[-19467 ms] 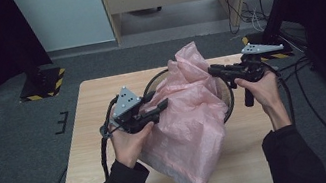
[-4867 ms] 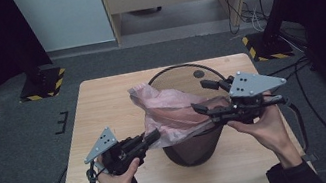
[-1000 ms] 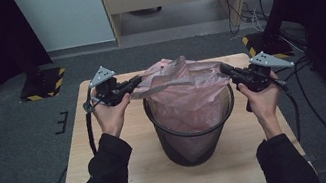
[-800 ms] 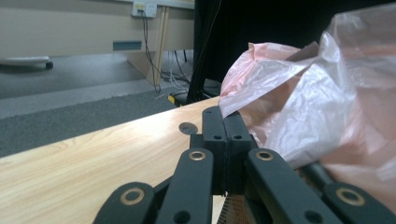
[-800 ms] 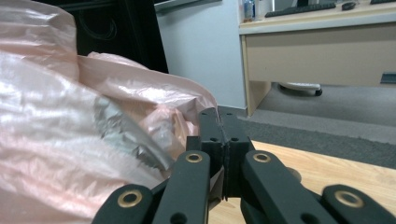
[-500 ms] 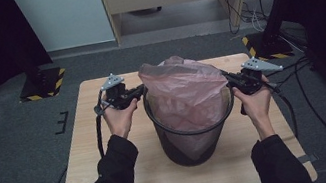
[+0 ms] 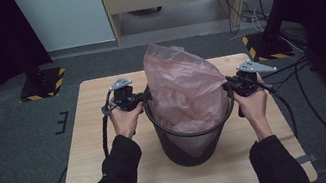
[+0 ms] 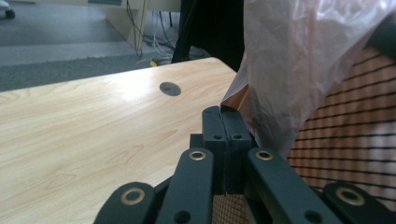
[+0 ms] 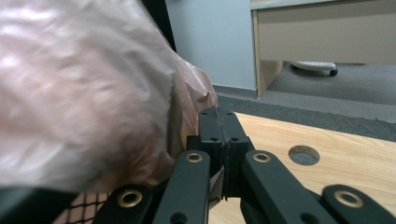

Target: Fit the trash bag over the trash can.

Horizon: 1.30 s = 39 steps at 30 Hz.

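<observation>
Pink bag [image 7: 183, 88] sat in black bin [image 7: 191, 140], mid tabletop [image 7: 95, 149], billowing above rim. Left tool [image 7: 139, 97] clenched on bag's left edge; right tool [image 7: 227, 83] clenched on its right edge.

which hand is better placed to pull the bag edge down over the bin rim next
Probably neither alone. The left gripper and right gripper sit level at opposite sides of the bin, each shut on the pink bag edge. Left, if any: its jaws lie closer against the mesh wall.
</observation>
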### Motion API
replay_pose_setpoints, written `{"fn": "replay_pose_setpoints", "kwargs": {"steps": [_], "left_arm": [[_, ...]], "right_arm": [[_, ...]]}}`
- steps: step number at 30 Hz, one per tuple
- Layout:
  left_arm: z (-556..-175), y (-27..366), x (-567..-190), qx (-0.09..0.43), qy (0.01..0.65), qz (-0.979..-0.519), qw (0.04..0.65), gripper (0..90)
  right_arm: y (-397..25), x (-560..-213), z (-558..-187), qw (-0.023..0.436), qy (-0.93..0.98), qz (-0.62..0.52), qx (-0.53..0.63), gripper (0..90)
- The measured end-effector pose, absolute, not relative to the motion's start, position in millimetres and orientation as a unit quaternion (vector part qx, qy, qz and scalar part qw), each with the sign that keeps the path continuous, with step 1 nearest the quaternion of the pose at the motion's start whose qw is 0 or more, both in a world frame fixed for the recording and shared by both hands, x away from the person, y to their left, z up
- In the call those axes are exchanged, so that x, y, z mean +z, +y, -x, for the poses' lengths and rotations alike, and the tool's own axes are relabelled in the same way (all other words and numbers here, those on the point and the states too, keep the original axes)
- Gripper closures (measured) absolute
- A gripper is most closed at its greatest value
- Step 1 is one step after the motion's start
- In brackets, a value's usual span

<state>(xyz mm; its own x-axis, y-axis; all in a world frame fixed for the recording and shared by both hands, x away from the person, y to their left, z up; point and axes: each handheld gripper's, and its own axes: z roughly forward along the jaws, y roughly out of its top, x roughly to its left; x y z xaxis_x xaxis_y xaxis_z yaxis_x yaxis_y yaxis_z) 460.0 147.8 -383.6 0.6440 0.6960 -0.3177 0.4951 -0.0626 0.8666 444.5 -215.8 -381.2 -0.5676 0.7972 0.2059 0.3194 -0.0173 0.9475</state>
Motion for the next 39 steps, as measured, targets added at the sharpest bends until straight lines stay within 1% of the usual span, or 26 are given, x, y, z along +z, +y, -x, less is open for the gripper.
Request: {"fn": "replay_pose_setpoints", "kwargs": {"steps": [4, 8, 9, 12, 13, 15, 17, 20, 22, 25, 28, 29, 30, 31, 34, 37, 39], "left_arm": [[-460, 147, -387, 0.082, 0.414, -0.722, 0.549, 90.0], [-462, 149, -389, 0.06, 0.432, -0.715, 0.547, 90.0], [-462, 151, -388, 0.062, 0.438, -0.715, 0.541, 90.0], [-464, 157, -386, 0.094, 0.452, -0.722, 0.516, 90.0], [-464, 161, -388, 0.096, 0.451, -0.72, 0.519, 90.0], [-463, 165, -392, 0.096, 0.437, -0.717, 0.535, 90.0], [-460, 167, -396, 0.098, 0.426, -0.715, 0.546, 89.9], [-456, 169, -398, 0.098, 0.428, -0.707, 0.555, 88.6], [-453, 171, -396, 0.106, 0.423, -0.71, 0.553, 85.0], [-447, 177, -390, 0.114, 0.422, -0.697, 0.568, 73.0], [-442, 188, -381, 0.121, 0.417, -0.68, 0.591, 60.4], [-439, 191, -378, 0.123, 0.413, -0.679, 0.595, 58.3], [-437, 193, -375, 0.13, 0.411, -0.678, 0.595, 56.7], [-434, 195, -372, 0.136, 0.407, -0.681, 0.594, 55.7], [-430, 197, -367, 0.133, 0.406, -0.685, 0.591, 54.3], [-430, 197, -372, 0.127, 0.408, -0.689, 0.585, 50.4], [-431, 198, -375, 0.132, 0.411, -0.679, 0.594, 48.7]], "right_arm": [[-214, -383, -447, 0.206, 0.674, -0.419, 0.572, 90.0], [-214, -383, -447, 0.198, 0.68, -0.421, 0.567, 90.0], [-215, -383, -447, 0.198, 0.68, -0.425, 0.564, 90.0], [-218, -384, -447, 0.218, 0.686, -0.431, 0.544, 90.0], [-219, -385, -446, 0.222, 0.686, -0.434, 0.54, 90.0], [-223, -389, -446, 0.212, 0.678, -0.435, 0.554, 90.0], [-224, -392, -446, 0.213, 0.677, -0.432, 0.556, 90.0], [-223, -392, -445, 0.213, 0.68, -0.429, 0.554, 88.9], [-224, -391, -444, 0.21, 0.682, -0.429, 0.553, 85.7], [-228, -388, -440, 0.211, 0.68, -0.427, 0.557, 76.6], [-233, -384, -435, 0.213, 0.671, -0.421, 0.573, 61.7], [-235, -382, -433, 0.215, 0.666, -0.418, 0.579, 58.2], [-236, -381, -431, 0.21, 0.664, -0.417, 0.585, 56.6], [-237, -380, -429, 0.209, 0.663, -0.414, 0.589, 54.4], [-238, -379, -427, 0.206, 0.665, -0.409, 0.59, 45.2], [-239, -379, -427, 0.209, 0.661, -0.413, 0.59, 41.5], [-238, -379, -429, 0.215, 0.655, -0.414, 0.594, 39.7]]}}
